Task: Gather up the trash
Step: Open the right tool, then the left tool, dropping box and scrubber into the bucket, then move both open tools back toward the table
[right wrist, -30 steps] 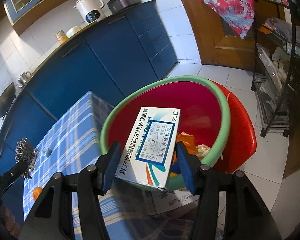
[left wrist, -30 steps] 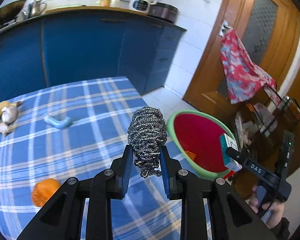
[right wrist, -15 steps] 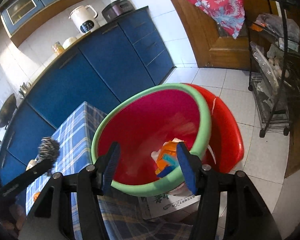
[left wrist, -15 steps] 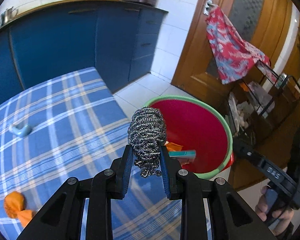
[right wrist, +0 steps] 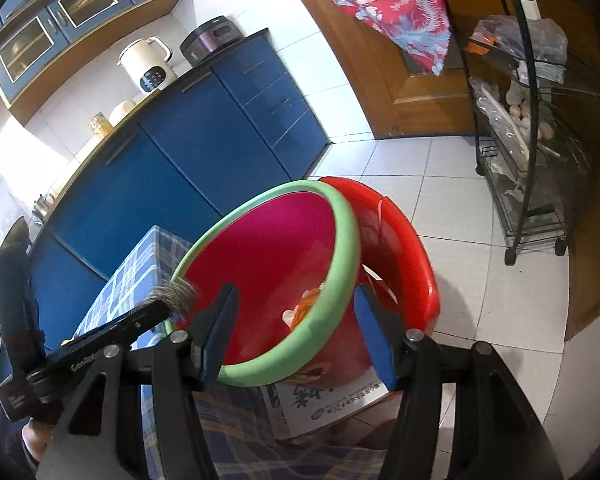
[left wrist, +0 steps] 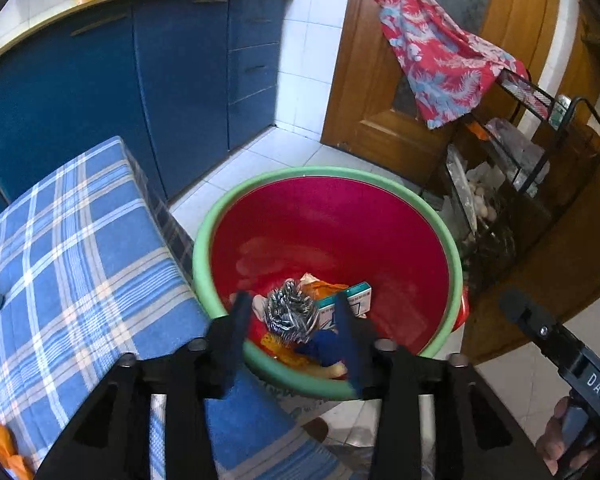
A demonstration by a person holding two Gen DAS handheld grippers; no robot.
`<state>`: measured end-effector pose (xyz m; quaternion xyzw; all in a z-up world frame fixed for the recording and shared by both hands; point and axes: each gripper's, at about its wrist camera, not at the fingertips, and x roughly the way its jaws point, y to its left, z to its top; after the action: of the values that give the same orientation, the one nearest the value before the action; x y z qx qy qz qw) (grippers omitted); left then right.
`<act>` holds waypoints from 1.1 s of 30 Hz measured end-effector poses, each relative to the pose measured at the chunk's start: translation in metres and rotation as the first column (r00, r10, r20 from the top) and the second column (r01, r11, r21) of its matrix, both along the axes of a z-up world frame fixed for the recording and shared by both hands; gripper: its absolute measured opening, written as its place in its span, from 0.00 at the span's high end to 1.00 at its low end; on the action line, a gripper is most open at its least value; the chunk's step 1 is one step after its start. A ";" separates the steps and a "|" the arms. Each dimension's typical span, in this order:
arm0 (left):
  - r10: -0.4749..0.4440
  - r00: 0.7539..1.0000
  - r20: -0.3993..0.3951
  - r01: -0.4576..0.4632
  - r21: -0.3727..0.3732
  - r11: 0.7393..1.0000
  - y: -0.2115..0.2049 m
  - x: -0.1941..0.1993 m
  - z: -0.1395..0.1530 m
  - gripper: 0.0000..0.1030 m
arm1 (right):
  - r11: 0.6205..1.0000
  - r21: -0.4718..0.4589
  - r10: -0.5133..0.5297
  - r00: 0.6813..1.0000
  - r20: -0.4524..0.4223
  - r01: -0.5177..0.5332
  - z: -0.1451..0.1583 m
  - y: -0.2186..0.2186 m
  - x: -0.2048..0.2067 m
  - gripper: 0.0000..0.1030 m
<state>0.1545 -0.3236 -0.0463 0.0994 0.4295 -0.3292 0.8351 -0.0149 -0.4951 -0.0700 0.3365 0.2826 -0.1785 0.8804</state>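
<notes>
My left gripper (left wrist: 292, 316) spread wide over the red bin (left wrist: 452, 248) beside the table's edge (left wrist: 100, 240), steel scourer (left wrist: 290, 314) loose among the trash inside, touching the medicine box (left wrist: 352, 294), my right gripper (right wrist: 294, 332) spread, empty.

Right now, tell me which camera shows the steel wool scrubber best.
Left wrist view: the steel wool scrubber shows sharply between the open fingers of the left hand-held gripper, over trash in the red basin. The right wrist view gives only a blurred grey smear at the basin's rim.
</notes>
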 end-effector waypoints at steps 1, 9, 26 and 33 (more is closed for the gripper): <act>0.004 1.000 0.003 -0.004 0.000 1.000 0.000 0.000 0.000 0.47 | 1.000 0.003 -0.002 1.000 -0.001 0.002 -0.001 0.000 -0.001 0.40; 0.055 0.998 -0.003 -0.055 -0.012 0.998 0.015 -0.003 0.009 0.47 | 1.000 0.007 0.003 1.000 0.002 -0.003 0.000 0.003 -0.004 0.40; 0.264 0.964 0.026 -0.262 -0.078 0.962 0.121 -0.018 0.046 0.47 | 0.994 -0.010 0.106 0.994 0.015 -0.106 0.016 0.052 0.002 0.39; 0.358 0.933 0.022 -0.355 -0.081 0.931 0.166 -0.021 0.046 0.45 | 0.990 -0.024 0.142 0.990 0.012 -0.142 0.024 0.069 0.005 0.38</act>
<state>0.1333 -0.1572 0.0000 -0.0059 0.4122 -0.1864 0.8918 -0.0100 -0.4259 -0.0463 0.3064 0.2978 -0.1165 0.8966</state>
